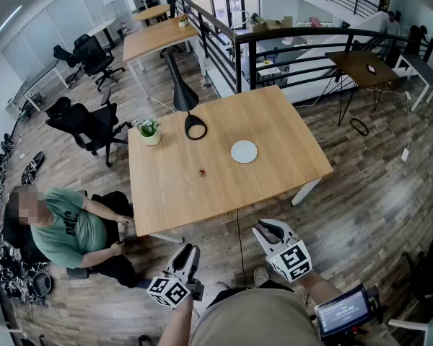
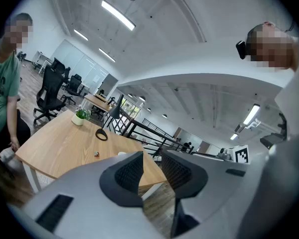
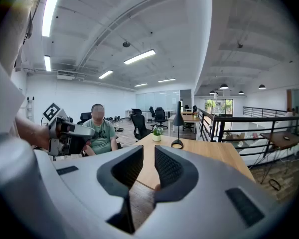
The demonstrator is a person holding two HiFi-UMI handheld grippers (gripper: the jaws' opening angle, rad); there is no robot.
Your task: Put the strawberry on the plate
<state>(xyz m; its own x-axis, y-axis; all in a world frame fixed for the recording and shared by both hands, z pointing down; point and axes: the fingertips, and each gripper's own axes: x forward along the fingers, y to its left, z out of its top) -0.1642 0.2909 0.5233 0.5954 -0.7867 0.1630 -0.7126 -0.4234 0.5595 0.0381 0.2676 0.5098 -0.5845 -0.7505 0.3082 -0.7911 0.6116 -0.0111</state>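
Note:
A small red strawberry lies near the middle of the wooden table. A round white plate sits to its right, apart from it. Both grippers hang off the table, over the floor by its near edge. My left gripper has its jaws slightly apart and empty. In the left gripper view the strawberry shows as a speck just above the left gripper, with the plate's edge beside it. My right gripper is shut and holds nothing. The right gripper points at the table's near corner.
A potted plant and a black lamp stand at the table's far left. A person in a green shirt sits on the floor left of the table. Black office chairs and a black railing lie beyond.

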